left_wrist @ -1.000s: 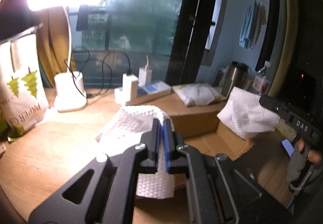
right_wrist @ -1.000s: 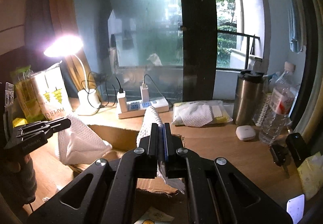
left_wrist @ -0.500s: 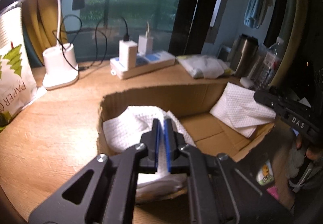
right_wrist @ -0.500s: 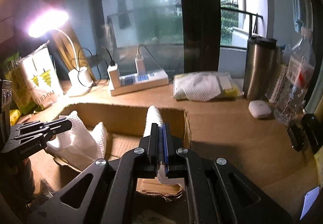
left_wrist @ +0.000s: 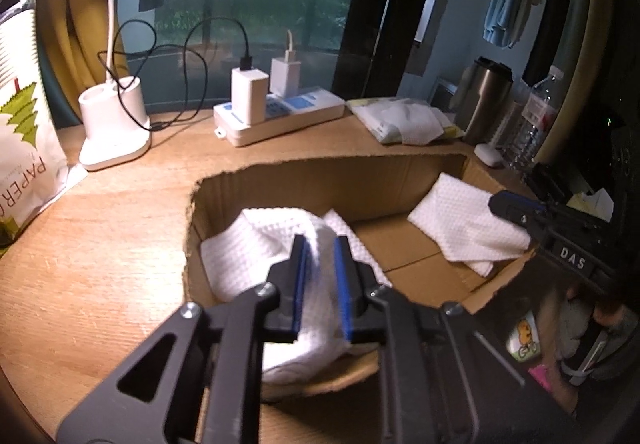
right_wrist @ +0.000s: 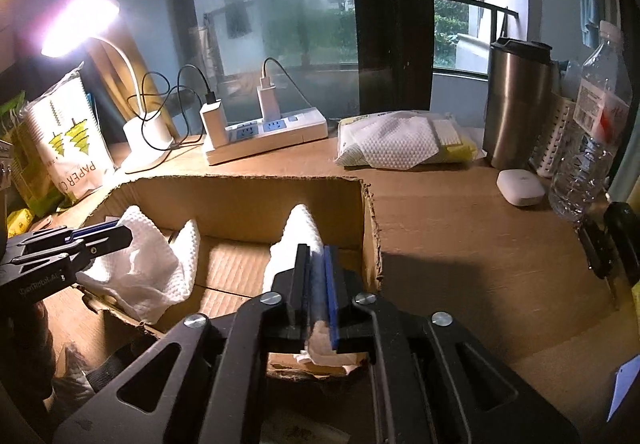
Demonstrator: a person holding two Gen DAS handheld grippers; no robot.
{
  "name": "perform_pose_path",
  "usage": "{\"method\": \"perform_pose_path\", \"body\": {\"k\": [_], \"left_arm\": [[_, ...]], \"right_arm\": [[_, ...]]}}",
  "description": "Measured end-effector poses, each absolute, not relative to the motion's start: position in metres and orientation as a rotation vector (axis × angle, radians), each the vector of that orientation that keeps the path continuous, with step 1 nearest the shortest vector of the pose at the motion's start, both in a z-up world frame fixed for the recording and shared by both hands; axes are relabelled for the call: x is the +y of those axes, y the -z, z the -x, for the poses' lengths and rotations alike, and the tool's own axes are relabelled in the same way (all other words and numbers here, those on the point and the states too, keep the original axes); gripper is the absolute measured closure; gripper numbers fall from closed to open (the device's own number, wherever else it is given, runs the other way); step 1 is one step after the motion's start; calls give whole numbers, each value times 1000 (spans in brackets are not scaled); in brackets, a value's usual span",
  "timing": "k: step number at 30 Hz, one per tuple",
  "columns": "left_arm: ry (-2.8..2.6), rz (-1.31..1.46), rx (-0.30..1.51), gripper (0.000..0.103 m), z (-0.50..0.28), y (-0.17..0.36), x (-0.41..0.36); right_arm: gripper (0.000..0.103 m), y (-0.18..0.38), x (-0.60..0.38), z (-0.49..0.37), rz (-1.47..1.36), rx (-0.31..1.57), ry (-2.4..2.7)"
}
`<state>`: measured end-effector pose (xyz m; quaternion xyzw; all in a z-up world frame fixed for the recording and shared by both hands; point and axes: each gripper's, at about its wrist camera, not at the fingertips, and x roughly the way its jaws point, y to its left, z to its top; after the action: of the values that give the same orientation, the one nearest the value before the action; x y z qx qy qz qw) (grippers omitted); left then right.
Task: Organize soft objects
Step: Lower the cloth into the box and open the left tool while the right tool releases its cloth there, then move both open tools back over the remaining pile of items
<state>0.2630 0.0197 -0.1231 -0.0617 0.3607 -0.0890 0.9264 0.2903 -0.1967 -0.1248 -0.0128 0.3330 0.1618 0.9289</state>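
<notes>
Wooden desk point(left_wrist: 120, 236) by a window, with a shallow cardboard box point(left_wrist: 320, 180) on it. Left gripper point(left_wrist: 320, 264) stands part-open around a white waffle cloth point(left_wrist: 256, 244) at the box's left end — right gripper point(right_wrist: 316, 272), narrowly parted, pinches a second cloth point(right_wrist: 298, 232) at the right end.

Both grippers — left gripper point(left_wrist: 320, 276), right gripper point(right_wrist: 318, 284) — are black, silver-screwed, with blue-padded fingers.
</notes>
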Motion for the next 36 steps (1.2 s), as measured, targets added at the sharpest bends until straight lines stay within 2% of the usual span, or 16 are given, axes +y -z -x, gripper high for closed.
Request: {"method": "perform_pose_path", "body": {"k": [1,5,7,8,9,11,33,36], "left_arm": [[182,124,738,86,-262,122,20],[169,107,730,80,-257,118,19],[158,109,719,72,-255,114,20],[157,117,709,58,-253,112,21],[160,128,701,39,-251,110,24],[172,168,672,29,-244,104,29],[196,115,545,29,-165,71,16],[201,108,532,29,-155,67,14]], "right_arm": [[78,124,-195,-289,30,683,-329],[63,117,-192,-280,46,666,-335],[55,114,-192,-277,46,658,-337],[54,112,-192,-274,46,653,-338],[52,110,-192,-273,46,648,-336],[51,105,-193,-268,47,633,-334],[43,65,-192,-189,47,512,-352],[38,62,-191,-178,49,503,-361]]}}
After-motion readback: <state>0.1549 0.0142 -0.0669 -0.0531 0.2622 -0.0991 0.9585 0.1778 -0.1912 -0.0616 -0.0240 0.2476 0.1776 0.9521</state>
